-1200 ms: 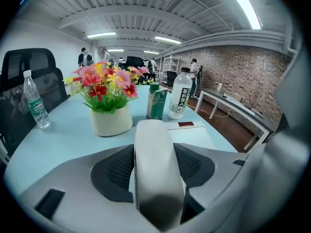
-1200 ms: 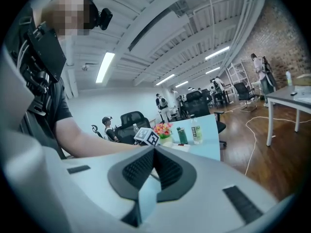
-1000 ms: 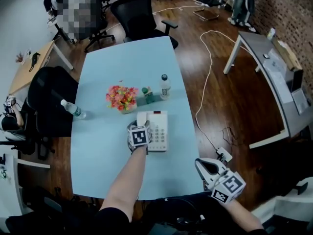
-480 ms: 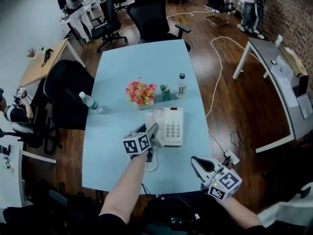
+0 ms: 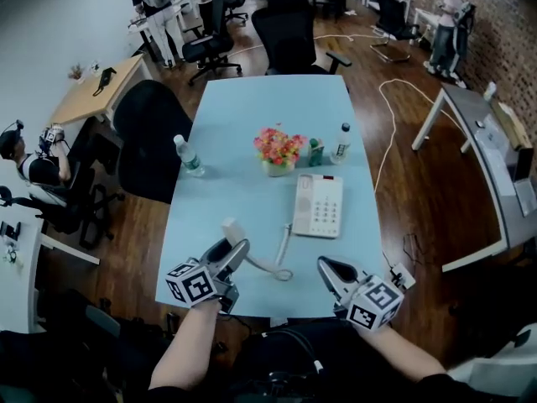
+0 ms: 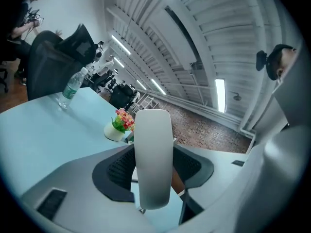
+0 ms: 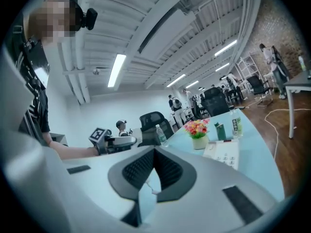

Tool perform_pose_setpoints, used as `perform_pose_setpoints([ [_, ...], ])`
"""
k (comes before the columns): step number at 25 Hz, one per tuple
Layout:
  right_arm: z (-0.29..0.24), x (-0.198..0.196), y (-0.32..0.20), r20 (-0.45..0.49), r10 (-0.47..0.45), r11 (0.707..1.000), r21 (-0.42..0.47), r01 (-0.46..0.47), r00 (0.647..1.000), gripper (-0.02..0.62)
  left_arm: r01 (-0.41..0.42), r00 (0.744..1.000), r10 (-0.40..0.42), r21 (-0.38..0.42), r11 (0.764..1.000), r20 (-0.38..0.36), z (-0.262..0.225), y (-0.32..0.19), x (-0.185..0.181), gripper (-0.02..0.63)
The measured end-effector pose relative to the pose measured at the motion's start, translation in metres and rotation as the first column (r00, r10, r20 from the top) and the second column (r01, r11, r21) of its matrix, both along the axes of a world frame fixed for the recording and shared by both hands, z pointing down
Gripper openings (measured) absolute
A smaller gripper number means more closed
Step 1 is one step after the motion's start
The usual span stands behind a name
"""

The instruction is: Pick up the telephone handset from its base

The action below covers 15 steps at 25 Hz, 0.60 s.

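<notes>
As the left gripper (image 5: 235, 250) clamps, the handset (image 6: 153, 149) sits between its jaws.

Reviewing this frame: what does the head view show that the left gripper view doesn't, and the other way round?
Head view only: the telephone base lying on the blue table with its cradle empty, the cord trailing from it, and the right tool by the table's near edge. Left gripper view only: the jaws of the left tool pressed against both sides of the white handset, plus the ceiling lights. Both: the handset, the flowers and the water bottle.
</notes>
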State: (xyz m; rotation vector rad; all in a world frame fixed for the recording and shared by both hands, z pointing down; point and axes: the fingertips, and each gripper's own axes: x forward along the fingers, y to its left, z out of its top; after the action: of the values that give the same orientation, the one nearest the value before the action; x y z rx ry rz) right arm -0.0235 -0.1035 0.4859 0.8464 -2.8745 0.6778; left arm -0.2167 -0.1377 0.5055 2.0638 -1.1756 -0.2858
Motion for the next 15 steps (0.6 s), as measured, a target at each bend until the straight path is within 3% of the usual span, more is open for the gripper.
perform_pose_setpoints([
  [4,0.008,-0.017,0.014,-0.024,-0.005,1.000,-0.012,0.004,1.000,0.017,0.004,0.998,-0.002,0.033,0.999,-0.061,-0.003,0.043,-0.024,0.235],
  [6,0.010,-0.025,0.021,-0.037,-0.007,1.000,-0.005,0.007,0.999,0.017,-0.010,0.998,0.013,0.059,0.998,-0.057,-0.012,0.057,-0.028,0.235],
  [15,0.007,-0.042,0.036,-0.071,-0.004,0.999,0.032,0.006,0.997,0.017,-0.089,0.988,0.099,0.092,0.992,-0.115,-0.016,0.076,-0.013,0.235],
])
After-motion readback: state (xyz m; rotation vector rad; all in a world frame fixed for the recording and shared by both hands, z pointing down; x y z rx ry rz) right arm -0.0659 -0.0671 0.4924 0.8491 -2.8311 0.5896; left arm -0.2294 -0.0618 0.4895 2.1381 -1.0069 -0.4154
